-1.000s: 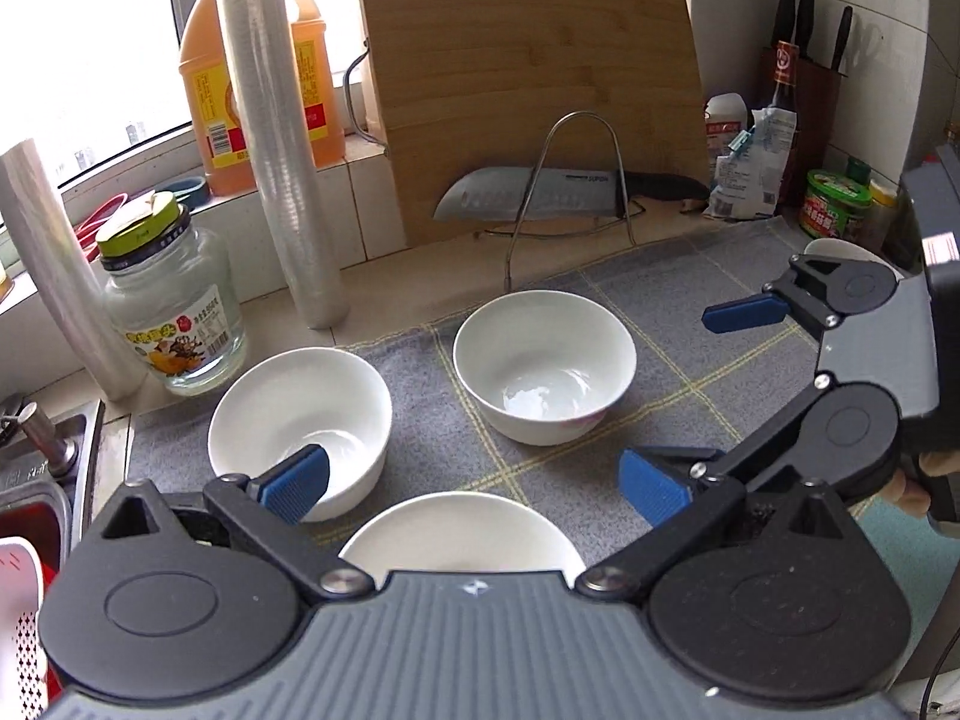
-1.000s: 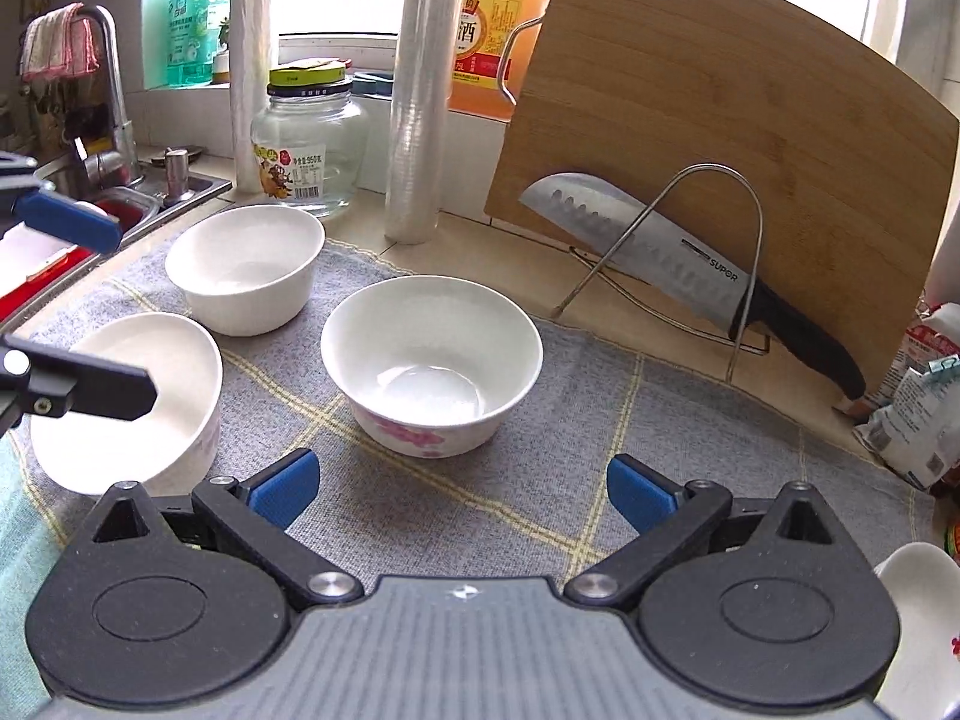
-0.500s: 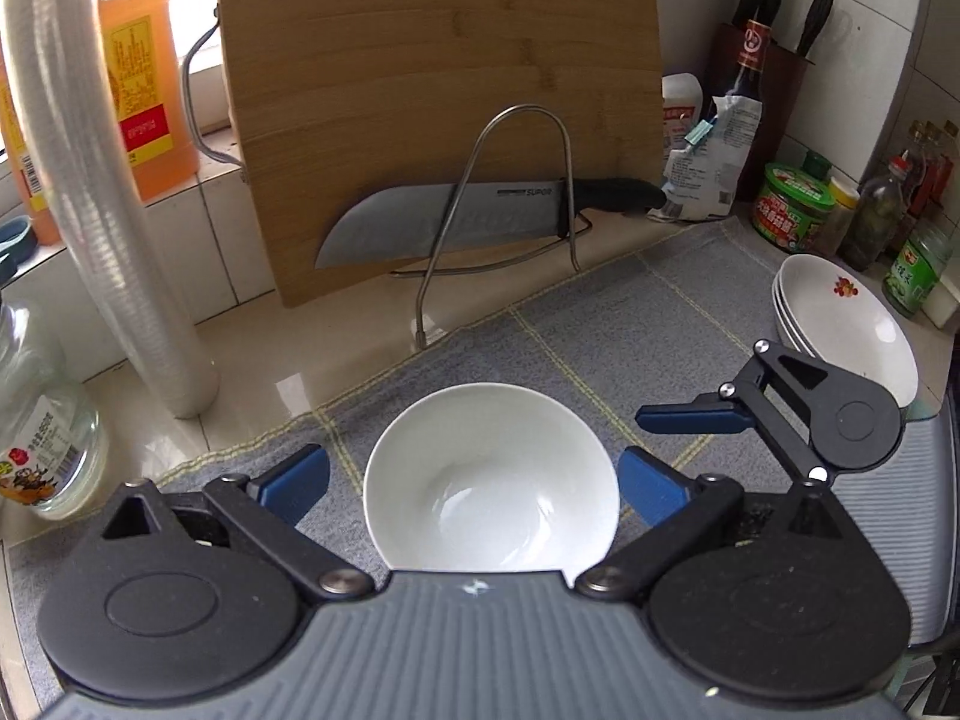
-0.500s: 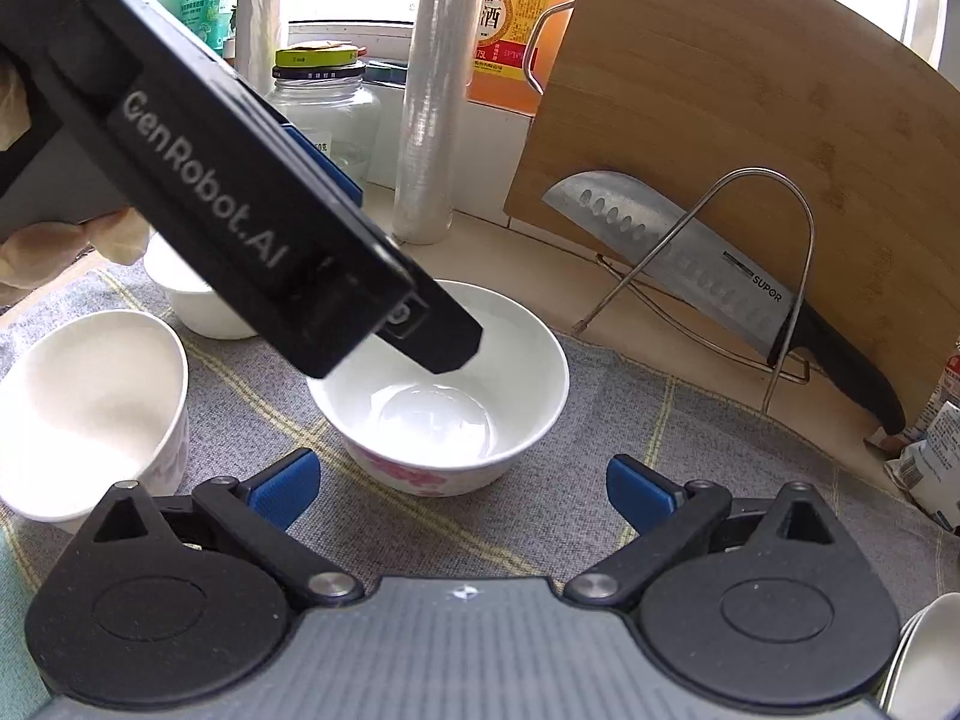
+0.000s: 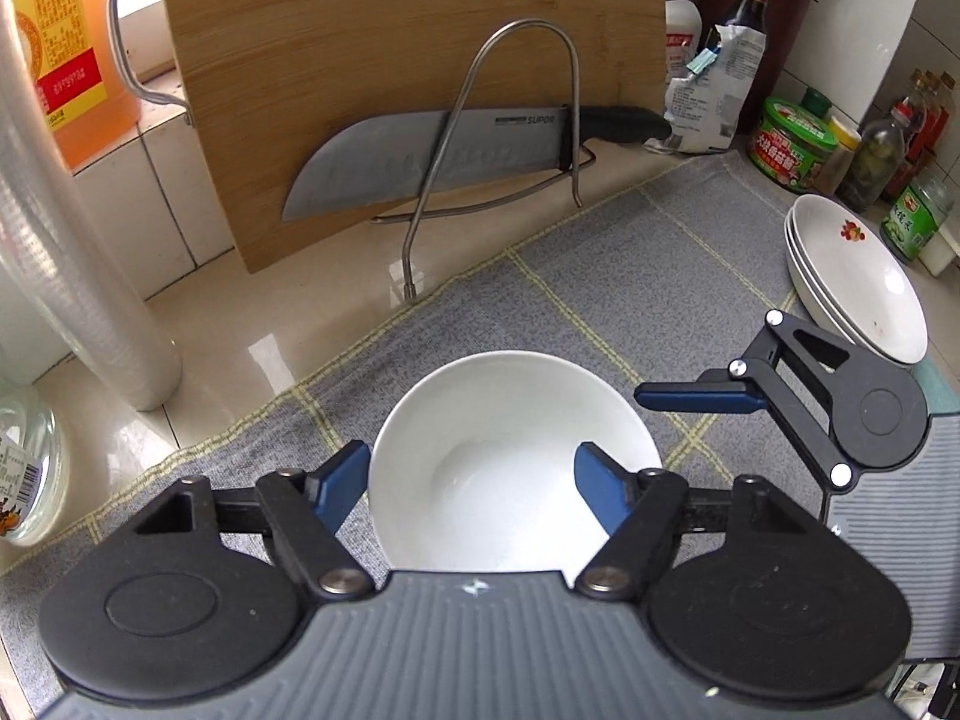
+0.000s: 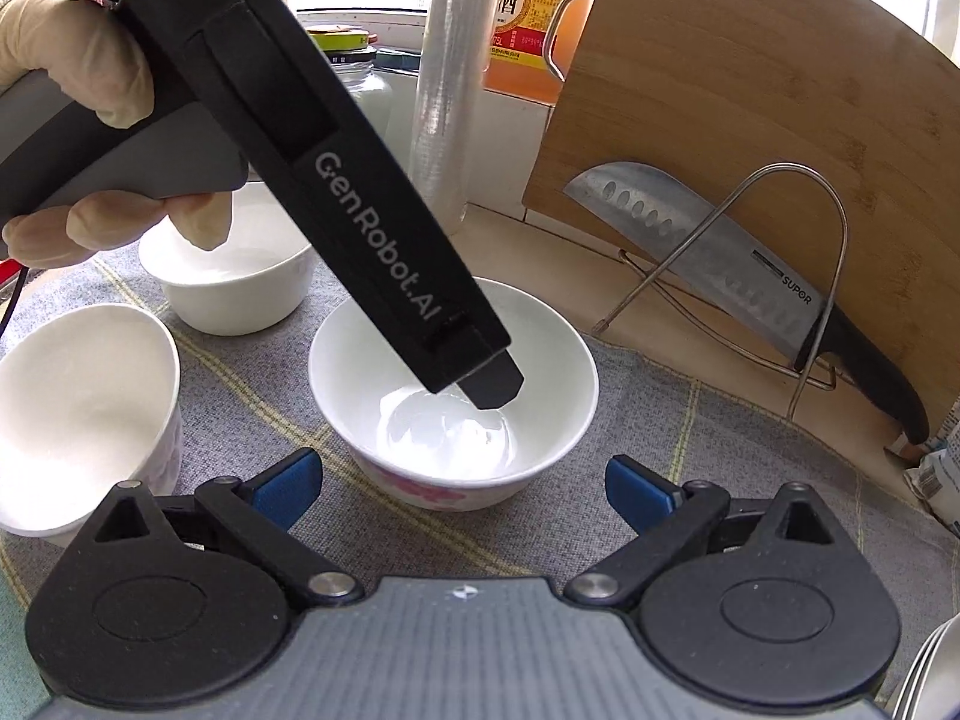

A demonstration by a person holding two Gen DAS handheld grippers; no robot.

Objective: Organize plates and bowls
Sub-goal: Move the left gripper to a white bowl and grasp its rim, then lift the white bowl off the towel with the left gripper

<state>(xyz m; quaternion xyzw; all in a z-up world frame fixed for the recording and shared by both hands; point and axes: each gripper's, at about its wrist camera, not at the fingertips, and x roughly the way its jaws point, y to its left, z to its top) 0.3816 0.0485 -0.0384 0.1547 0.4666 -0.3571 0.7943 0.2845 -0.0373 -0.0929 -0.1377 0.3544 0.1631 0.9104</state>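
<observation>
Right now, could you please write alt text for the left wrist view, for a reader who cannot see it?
The left gripper is closing on the rim of a white bowl on a grey checked mat, one blue pad outside the wall and one inside. Behind stand a wooden cutting board and a knife in a wire rack; stacked plates lie right.
</observation>
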